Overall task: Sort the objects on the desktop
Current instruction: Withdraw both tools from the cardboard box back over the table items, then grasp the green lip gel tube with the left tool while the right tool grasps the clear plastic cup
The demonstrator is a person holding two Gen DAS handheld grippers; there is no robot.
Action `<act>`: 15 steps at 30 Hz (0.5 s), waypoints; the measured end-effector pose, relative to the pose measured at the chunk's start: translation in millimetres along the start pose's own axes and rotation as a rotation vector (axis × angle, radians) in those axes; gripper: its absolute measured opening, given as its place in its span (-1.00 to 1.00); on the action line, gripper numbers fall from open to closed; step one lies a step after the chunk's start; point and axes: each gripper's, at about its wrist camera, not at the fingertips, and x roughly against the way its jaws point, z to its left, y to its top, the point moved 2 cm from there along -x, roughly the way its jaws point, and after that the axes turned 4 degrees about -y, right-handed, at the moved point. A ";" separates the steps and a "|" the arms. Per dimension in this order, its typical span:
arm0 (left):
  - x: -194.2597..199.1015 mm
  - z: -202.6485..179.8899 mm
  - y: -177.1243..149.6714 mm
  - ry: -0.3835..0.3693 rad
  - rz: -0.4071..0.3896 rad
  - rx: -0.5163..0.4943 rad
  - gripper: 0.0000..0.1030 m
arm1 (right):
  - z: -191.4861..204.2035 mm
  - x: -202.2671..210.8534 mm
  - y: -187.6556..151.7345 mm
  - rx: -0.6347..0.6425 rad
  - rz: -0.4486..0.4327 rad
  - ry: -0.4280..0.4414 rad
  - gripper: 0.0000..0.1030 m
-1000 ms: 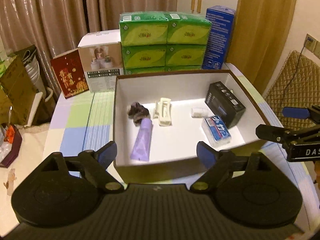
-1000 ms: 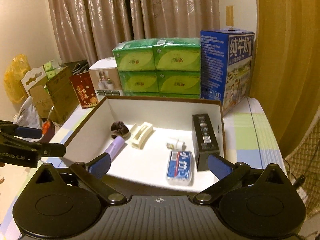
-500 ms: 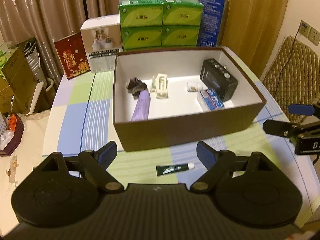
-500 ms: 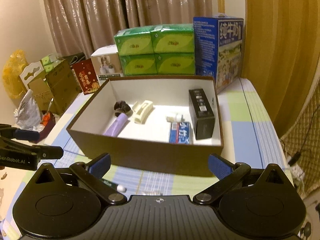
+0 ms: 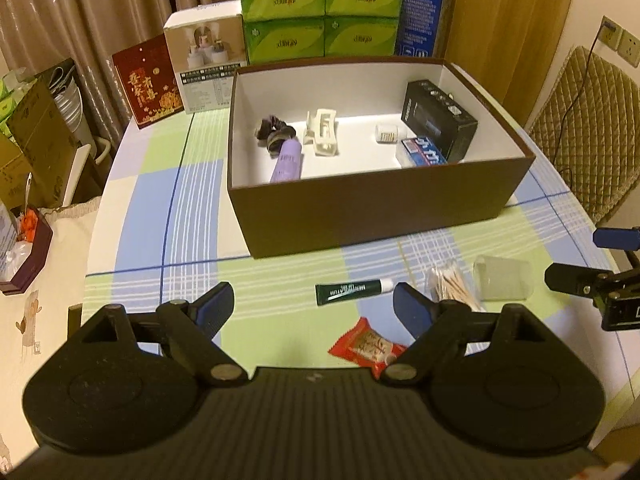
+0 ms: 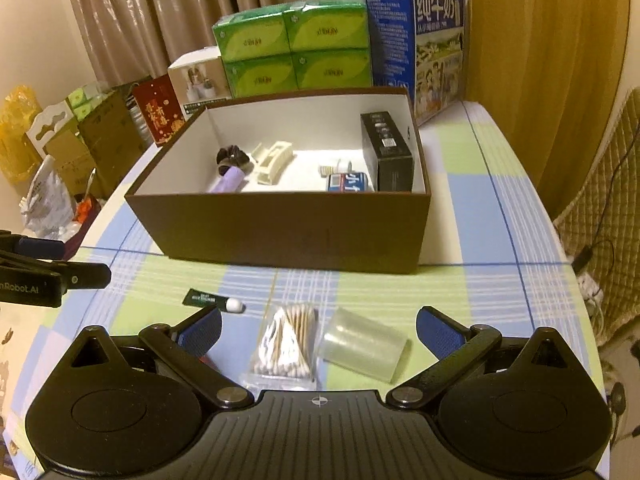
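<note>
While the left gripper [image 5: 310, 308] is held spread and empty, a small dark-green tube with a white cap [image 5: 352, 291] is seen lying between its fingers; judged light and soft, it is best pinched mid-body.

From the right wrist, the right gripper [image 6: 318, 330] is likewise spread over a clear bag of cotton swabs [image 6: 286, 344] and a tipped translucent plastic cup [image 6: 362, 344], judged light and slippery.

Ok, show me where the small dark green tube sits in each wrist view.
Left wrist: the green tube lies on the tablecloth in front of the brown box, just beyond the open left gripper.
Right wrist: green tube at lower left, near the gripper's left finger.
Shared landmark: the brown box.
</note>
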 end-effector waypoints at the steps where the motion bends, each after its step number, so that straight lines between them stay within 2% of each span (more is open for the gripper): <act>1: -0.7 -0.5 -1.7 0.000 0.005 -0.001 0.63 | 0.0 -0.2 -0.8 -0.002 0.003 -0.001 0.96; 15: -14.3 -11.2 -18.5 -0.012 0.061 -0.018 0.63 | -0.5 -7.6 -10.9 -0.024 0.054 0.001 0.96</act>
